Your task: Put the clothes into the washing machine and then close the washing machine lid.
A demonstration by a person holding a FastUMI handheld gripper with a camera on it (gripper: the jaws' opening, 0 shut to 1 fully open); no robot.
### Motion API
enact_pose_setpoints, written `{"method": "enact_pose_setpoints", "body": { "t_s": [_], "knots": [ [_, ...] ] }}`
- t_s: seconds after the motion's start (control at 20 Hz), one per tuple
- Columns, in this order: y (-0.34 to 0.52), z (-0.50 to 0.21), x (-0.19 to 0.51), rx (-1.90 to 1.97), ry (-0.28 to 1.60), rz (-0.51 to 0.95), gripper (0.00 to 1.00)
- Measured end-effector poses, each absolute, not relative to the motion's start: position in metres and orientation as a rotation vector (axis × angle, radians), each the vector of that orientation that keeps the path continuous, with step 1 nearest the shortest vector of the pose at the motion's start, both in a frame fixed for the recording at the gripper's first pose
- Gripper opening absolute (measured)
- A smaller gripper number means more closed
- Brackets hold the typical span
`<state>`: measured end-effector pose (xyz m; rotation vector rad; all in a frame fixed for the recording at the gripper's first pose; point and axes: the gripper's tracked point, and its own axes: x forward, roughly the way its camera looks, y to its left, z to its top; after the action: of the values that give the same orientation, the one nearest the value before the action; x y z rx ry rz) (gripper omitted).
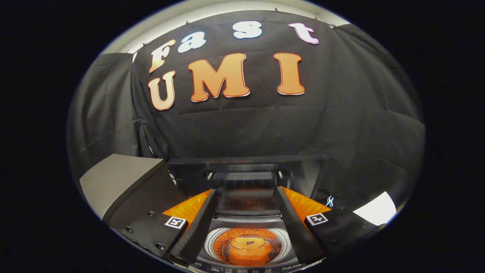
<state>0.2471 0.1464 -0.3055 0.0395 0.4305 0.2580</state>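
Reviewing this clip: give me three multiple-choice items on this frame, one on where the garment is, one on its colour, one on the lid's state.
1. Where is the garment?
A. in the washing machine drum
B. held by the fingers
C. on the lid

2. What colour is it?
A. blue
B. orange
C. white

3. How is the washing machine lid?
A. shut
B. removed
C. raised open

Key: 1 A, it lies in the drum, seen between the gripper fingers; 2 B, the fabric is orange; 3 C, the lid stands up behind the opening, and the open fingers hold nothing.
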Motion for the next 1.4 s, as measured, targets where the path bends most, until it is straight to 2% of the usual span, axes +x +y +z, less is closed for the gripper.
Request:
{"method": "enact_pose_setpoints", "body": {
  "t_s": [0.2, 0.35, 0.65, 0.95, 1.1, 1.4],
  "knots": [
    [0.142, -0.316, 0.237, 0.079, 0.468, 0.245, 0.99],
    [0.14, -0.296, 0.246, 0.065, 0.414, 0.237, 0.99],
    [0.154, -0.268, 0.33, 0.057, 0.378, 0.241, 0.99],
    [0.167, -0.299, 0.409, 0.012, 0.436, 0.208, 1.0],
    [0.164, -0.303, 0.392, 0.003, 0.445, 0.225, 1.0],
    [0.146, -0.297, 0.305, 0.013, 0.436, 0.238, 1.0]
  ]
}}
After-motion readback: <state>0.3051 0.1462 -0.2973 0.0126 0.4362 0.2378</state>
